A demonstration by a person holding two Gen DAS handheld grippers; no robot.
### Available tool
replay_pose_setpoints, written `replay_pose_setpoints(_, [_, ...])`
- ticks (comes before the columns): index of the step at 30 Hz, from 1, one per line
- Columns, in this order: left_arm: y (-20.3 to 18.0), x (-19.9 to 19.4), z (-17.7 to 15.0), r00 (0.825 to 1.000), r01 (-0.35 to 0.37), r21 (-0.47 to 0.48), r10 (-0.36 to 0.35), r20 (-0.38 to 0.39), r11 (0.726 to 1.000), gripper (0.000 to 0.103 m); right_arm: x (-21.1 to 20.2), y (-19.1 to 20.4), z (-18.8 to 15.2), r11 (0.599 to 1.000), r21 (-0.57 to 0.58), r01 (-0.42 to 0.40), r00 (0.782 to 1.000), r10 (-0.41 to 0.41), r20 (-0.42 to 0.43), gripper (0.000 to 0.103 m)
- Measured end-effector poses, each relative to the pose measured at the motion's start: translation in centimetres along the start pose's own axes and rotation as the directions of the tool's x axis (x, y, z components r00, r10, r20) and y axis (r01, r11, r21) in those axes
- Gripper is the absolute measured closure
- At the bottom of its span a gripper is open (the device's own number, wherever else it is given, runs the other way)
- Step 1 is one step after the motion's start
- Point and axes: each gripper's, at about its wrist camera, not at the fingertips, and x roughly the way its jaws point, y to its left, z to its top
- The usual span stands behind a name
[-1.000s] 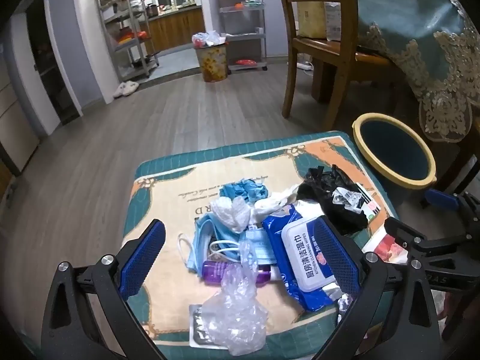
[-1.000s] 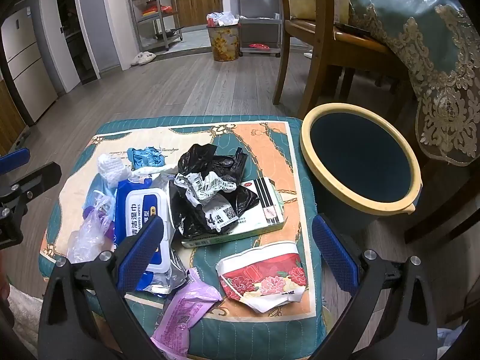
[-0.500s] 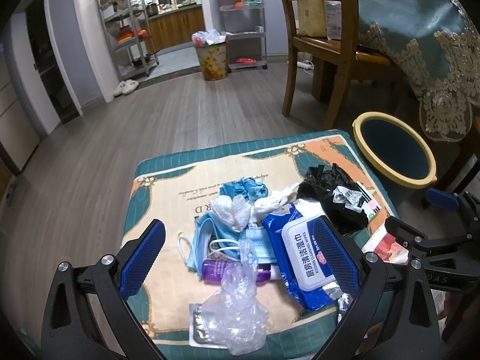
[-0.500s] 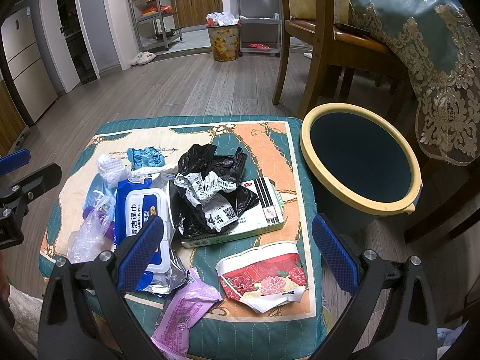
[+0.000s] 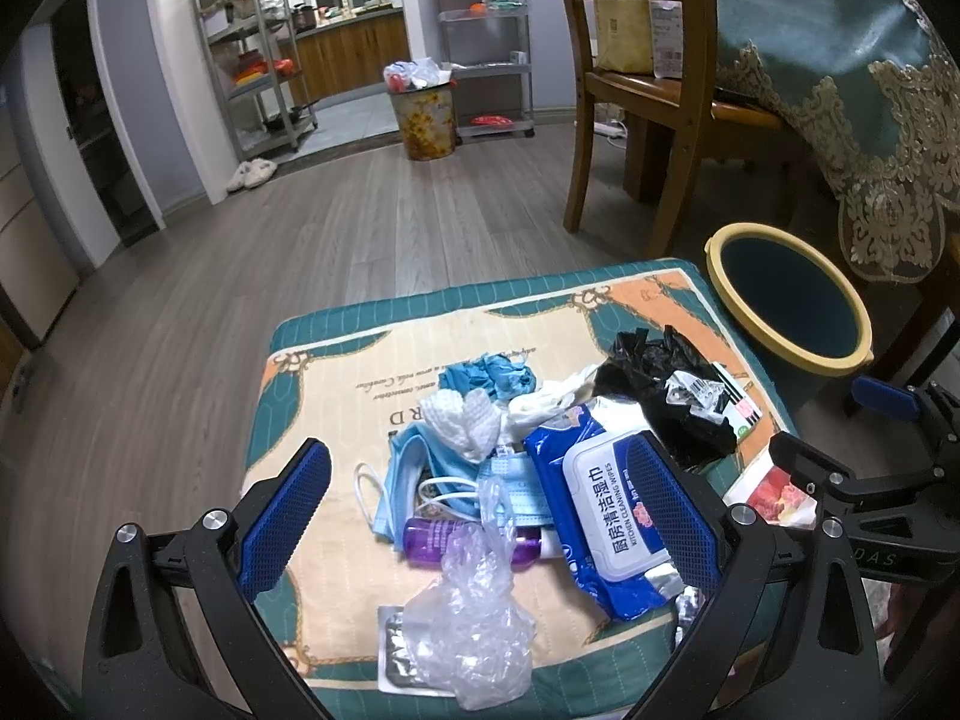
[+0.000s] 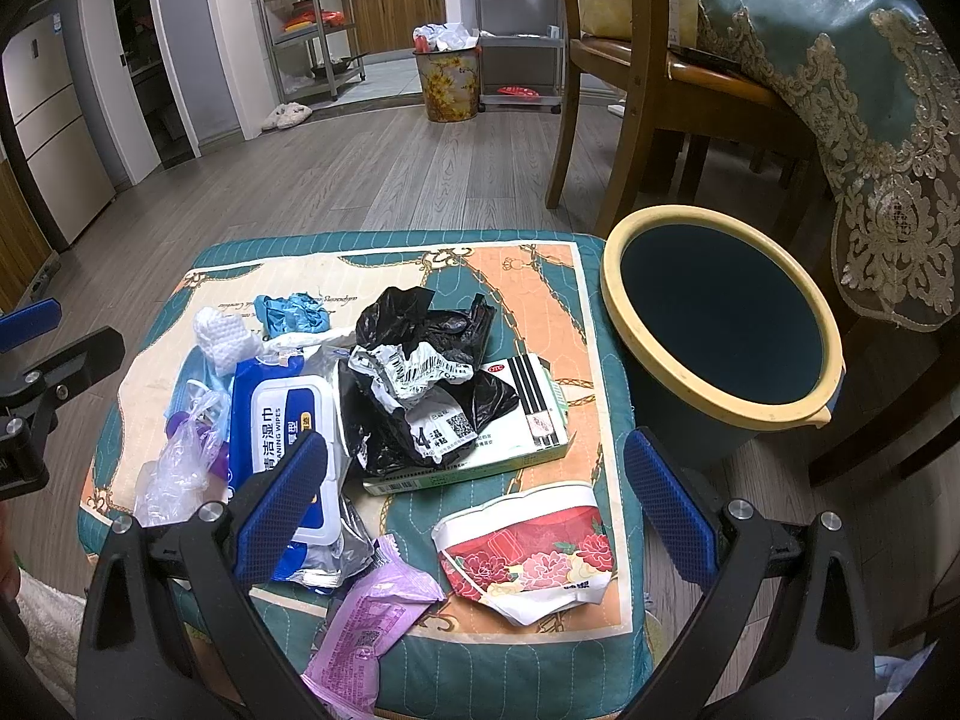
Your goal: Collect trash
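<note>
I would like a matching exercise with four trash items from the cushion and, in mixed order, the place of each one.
Things:
1. crumpled black plastic bag
2. red flowered paper cup
3. purple snack wrapper
4. blue wet-wipes pack

Places:
A. nearest front edge, left of the cup
B. on the flat white-green box
C. left of the black bag
D. front right, in front of the box

Pairs: 1-B, 2-D, 3-A, 4-C

A: How is the left gripper (image 5: 477,513) posed?
B: Level, its blue-padded jaws spread wide, gripping nothing.
A: And the right gripper (image 6: 474,507)?
B: Just beside it, pointing the same way, jaws equally wide, nothing held.
</note>
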Motion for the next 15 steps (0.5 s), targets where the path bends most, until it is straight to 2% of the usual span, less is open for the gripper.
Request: replay_pose_setpoints(15, [-0.03,0.06,-0.02,1.000,-0.001,0.000,0.001,0.000,1.000,0.005,-0.01,-0.07,-0.04,1.000,0.003,0.001,1.000,-0.001,0.000,0.006])
